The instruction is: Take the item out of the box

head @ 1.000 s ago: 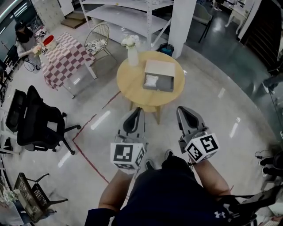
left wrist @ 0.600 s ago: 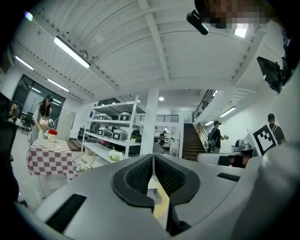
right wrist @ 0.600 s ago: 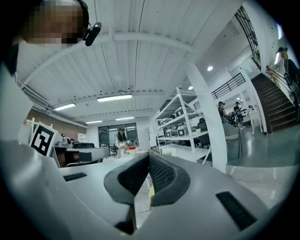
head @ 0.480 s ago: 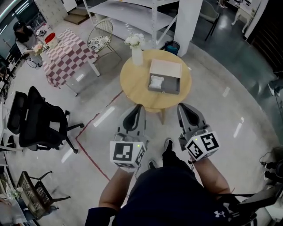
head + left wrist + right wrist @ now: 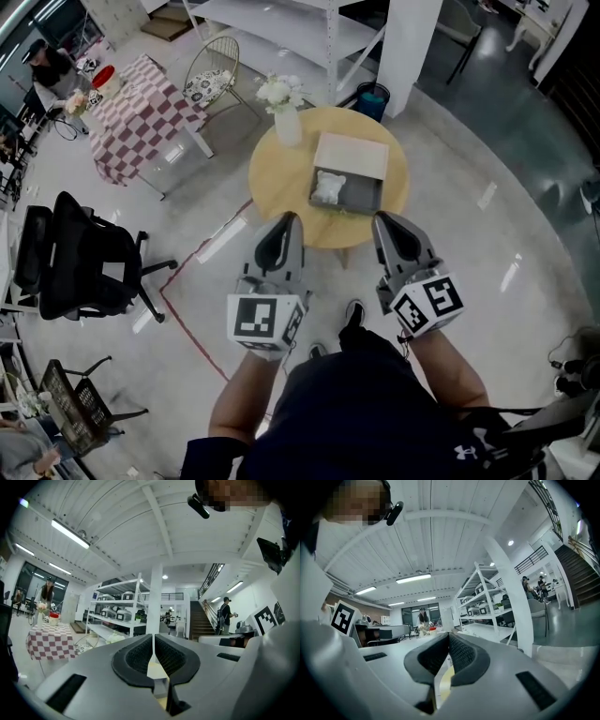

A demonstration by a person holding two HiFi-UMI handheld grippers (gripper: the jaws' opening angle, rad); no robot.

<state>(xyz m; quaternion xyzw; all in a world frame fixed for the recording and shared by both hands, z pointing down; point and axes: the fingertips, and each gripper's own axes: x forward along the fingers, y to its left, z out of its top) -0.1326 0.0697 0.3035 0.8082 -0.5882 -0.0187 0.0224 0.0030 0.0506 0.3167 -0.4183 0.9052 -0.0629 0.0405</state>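
A: Jaws first. Left?

B: Left gripper (image 5: 284, 221) has its dark ribbed pads pressed together, nothing between them. Its own view confirms it (image 5: 153, 641).

A: Right?

B: Same. Right gripper (image 5: 386, 223) is closed tip to tip and empty, also clear in its own view (image 5: 447, 641). Each gripper is held in one of the person's hands, marker cubes facing the head camera.

A: Where's the task thing?

B: The white crumpled item (image 5: 326, 187) lies inside the shallow grey open box (image 5: 364, 195), in its left part. The pale beige lid (image 5: 352, 155) sits at the box's far side. The box is on the round light-wood table (image 5: 281, 178), right of centre.

A: Any contact between grippers and box?

B: None. Both grippers hover at the table's near edge, pointing toward it and apart from the box. The left one points left of the box, the right one about at its right end.

A: Anything else on the table?

B: A white vase of white flowers (image 5: 284, 111), upright at the far-left edge, apart from the box.

A: Surroundings?

B: A black office chair (image 5: 80, 267) at left on the glossy floor, a red-and-white checked tablecloth table (image 5: 141, 103) at upper left, and a wire-frame chair (image 5: 211, 73) beside it.
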